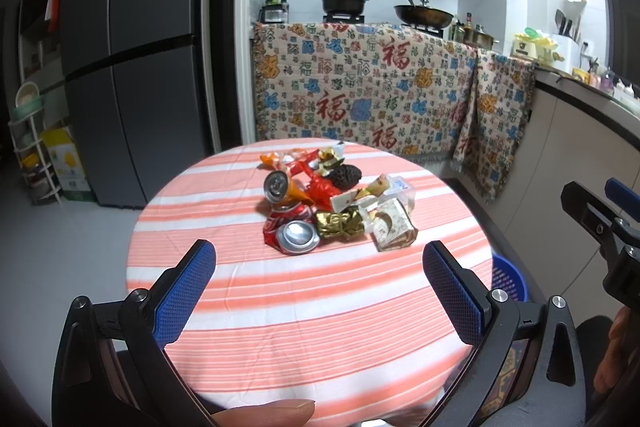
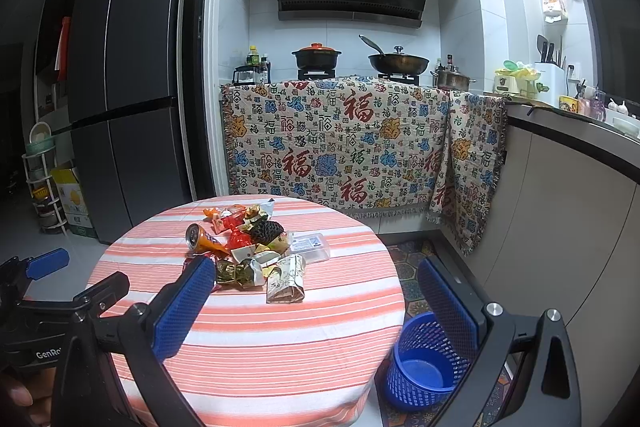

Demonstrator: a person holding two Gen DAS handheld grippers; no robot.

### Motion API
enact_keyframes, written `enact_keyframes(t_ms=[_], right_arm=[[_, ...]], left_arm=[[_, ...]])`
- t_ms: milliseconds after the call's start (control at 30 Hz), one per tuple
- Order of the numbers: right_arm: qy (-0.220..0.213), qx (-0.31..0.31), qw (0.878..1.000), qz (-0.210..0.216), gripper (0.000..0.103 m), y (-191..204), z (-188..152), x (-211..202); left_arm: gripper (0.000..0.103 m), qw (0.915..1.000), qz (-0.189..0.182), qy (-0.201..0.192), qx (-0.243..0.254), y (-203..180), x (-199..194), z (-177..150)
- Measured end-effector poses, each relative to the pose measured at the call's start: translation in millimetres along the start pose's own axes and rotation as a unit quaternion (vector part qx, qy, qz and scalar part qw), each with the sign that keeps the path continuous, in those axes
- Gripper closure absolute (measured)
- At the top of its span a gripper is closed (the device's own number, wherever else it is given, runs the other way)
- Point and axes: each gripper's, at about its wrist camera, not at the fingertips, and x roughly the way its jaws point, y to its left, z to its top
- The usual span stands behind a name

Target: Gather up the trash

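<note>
Table (image 1: pixel 248 307): round, striped orange-white cloth, soft, may snag. Basket (image 2: pixel 424 367): blue perforated plastic, on floor below right gripper (image 2: pixel 316 303), empty. Trash pile (image 1: pixel 332 203) ahead of left gripper (image 1: pixel 320 271): crushed cans, crinkled foil, wrappers. Both grippers released, holding nothing. Advice: take nearest crushed can (image 1: pixel 294 233) first, pinch across its sides.

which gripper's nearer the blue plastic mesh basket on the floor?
Right. The right gripper hangs almost above the blue plastic mesh basket beside the table; the left gripper sits over the striped tablecloth, farther left.
</note>
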Motion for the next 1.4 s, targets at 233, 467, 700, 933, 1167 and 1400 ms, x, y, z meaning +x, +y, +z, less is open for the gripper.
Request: enact_keyframes(t_ms=[233, 467, 700, 933, 1167, 1400], right_arm=[[0.002, 0.001, 1.0, -0.001, 0.0, 0.0, 0.2, 1.8], [0.003, 0.001, 1.0, 0.0, 0.0, 0.0, 1.3, 2.8], [0.005, 0.002, 1.0, -0.002, 0.0, -0.4, 1.2, 3.6], [0.007, 0.003, 1.0, -0.003, 0.0, 0.1, 0.9, 5.5], [0.009, 0.004, 1.0, -0.005, 0.0, 1.4, 0.0, 7.1], [0.009, 0.004, 1.0, -0.005, 0.0, 1.4, -1.1, 7.8]], left_arm=[[0.0, 1.0, 0.0, 0.0, 0.0, 0.0, 0.2, 0.7], [0.0, 1.0, -0.001, 0.001, -0.001, 0.2, 0.4, 1.4], [0.0, 1.0, 0.0, 0.002, 0.0, 0.2, 0.6, 1.8], [0.0, 1.0, -0.001, 0.002, -0.001, 0.9, 1.6, -0.1], [0.0, 1.0, -0.001, 0.003, -0.001, 1.1, 1.8, 0.5], [0.0, 1.0, -0.001, 0.004, -0.003, 2.1, 2.2, -1.7]])
